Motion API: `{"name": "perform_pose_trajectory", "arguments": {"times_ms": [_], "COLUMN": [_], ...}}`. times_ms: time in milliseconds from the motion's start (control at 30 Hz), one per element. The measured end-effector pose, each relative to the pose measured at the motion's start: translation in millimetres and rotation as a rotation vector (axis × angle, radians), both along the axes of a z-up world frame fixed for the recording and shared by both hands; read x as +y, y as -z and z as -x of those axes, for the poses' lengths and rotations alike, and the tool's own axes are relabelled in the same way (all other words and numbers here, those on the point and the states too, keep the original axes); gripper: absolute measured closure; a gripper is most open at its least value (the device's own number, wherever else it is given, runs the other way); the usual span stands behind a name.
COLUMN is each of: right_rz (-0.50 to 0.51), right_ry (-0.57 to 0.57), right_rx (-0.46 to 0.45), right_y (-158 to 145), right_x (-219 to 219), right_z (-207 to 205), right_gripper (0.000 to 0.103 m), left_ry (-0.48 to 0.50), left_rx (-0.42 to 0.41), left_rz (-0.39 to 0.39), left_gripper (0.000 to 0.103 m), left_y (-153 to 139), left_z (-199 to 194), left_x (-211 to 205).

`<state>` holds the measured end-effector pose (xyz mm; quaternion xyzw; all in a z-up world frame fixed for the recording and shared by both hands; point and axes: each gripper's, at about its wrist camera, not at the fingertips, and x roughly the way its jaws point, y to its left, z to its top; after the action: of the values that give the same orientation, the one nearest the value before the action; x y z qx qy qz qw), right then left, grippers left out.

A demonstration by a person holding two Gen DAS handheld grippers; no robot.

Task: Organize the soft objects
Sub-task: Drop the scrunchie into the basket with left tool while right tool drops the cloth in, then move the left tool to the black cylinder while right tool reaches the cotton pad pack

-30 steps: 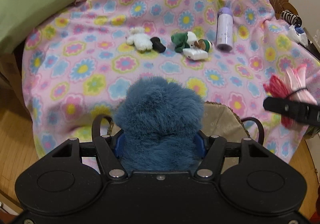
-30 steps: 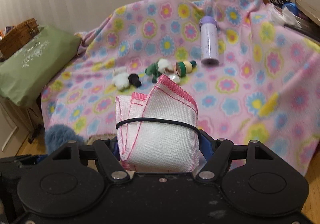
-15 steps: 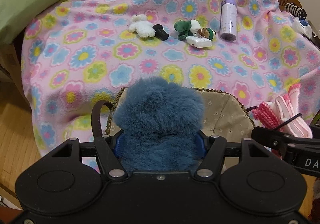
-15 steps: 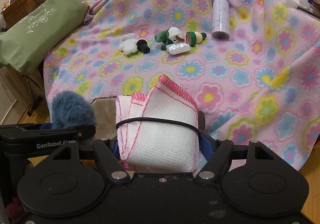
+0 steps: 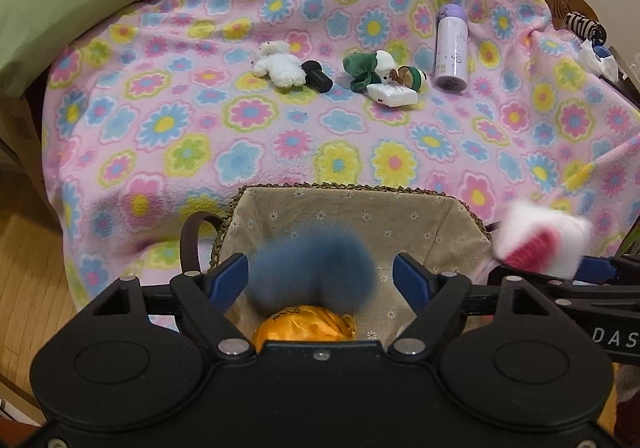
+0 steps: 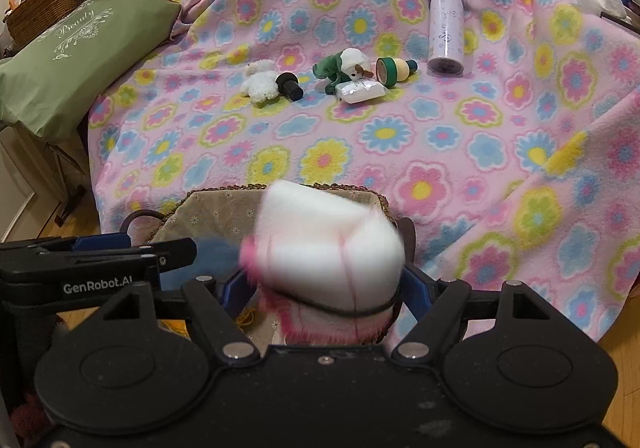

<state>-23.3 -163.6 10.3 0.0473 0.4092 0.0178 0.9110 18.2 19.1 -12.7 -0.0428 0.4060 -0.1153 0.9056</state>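
L claw (image 5: 318, 272) is opening, pads clear of the blurred blue fluffy ball (image 5: 314, 270) between them, just above the lined wicker basket (image 5: 352, 204) w/ an orange item (image 5: 304, 324) inside. R claw (image 6: 326, 284) is opening too, the blurred white cloth bundle w/ pink edging (image 6: 328, 248) between its pads over the basket's near-right side; can't tell if pads touch it. Small toys sit well apart on the floral blanket (image 5: 240, 136).

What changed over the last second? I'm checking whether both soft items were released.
Both grippers came over the lined basket. The left gripper is opening, dropping the blue fluffy ball; the right gripper is opening around the banded white cloth. The toys on the blanket stayed put.
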Motion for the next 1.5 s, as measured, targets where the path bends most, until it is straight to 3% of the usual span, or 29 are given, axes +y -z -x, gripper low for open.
{"name": "perform_pose_trajectory", "arguments": {"times_ms": [1000,1133,1500], "right_rz": [-0.002,-0.004,0.006], "right_ry": [-0.010,-0.010,-0.012], "right_rx": [0.002,0.006,0.005], "right_y": [1.8,2.6,3.7], "right_x": [0.7,0.2,-0.6], "right_z": [0.2,-0.3,-2.0], "right_gripper": [0.023,0.022,0.019], "left_ry": [-0.003,-0.001,-0.012], "left_rx": [0.025,0.023,0.011], "left_rz": [-0.017,-0.019,-0.029], "left_gripper": [0.025,0.014,0.012], "left_y": [3.3,3.7,1.1], "left_z": [-2.5,-2.0,-6.0], "left_x": [-1.3,-1.7,1.4]}}
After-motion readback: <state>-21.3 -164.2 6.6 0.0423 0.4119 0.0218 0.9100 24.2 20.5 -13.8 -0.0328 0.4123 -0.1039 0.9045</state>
